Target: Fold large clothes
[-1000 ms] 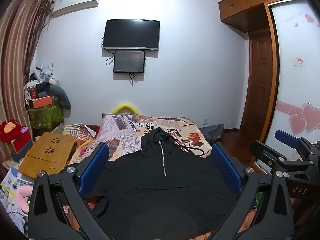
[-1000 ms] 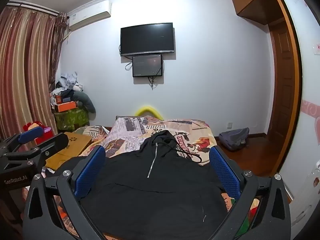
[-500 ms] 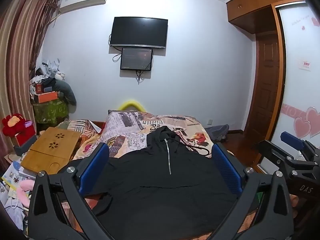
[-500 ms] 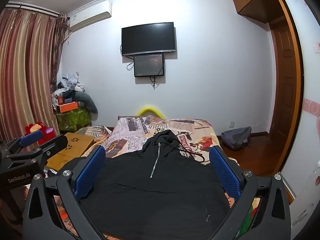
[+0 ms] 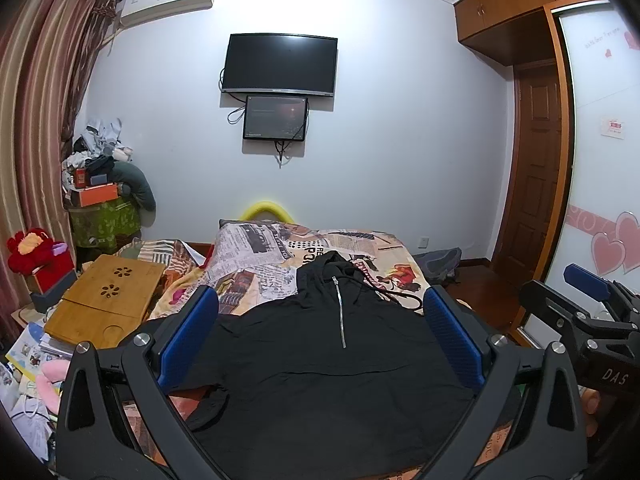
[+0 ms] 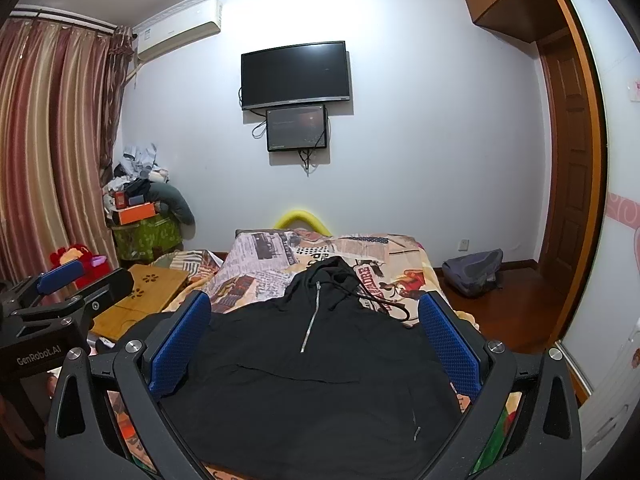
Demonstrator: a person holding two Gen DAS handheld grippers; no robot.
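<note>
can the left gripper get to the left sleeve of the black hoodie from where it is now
Probably yes. The left gripper hangs open above the black hoodie, which lies flat on the bed, and nothing sits between it and the left sleeve.

A black hoodie with a silver zipper lies on a bedspread printed like newspaper in cream, orange and red. Blue pads line black grippers; striped red-brown curtains hang far left.
</note>
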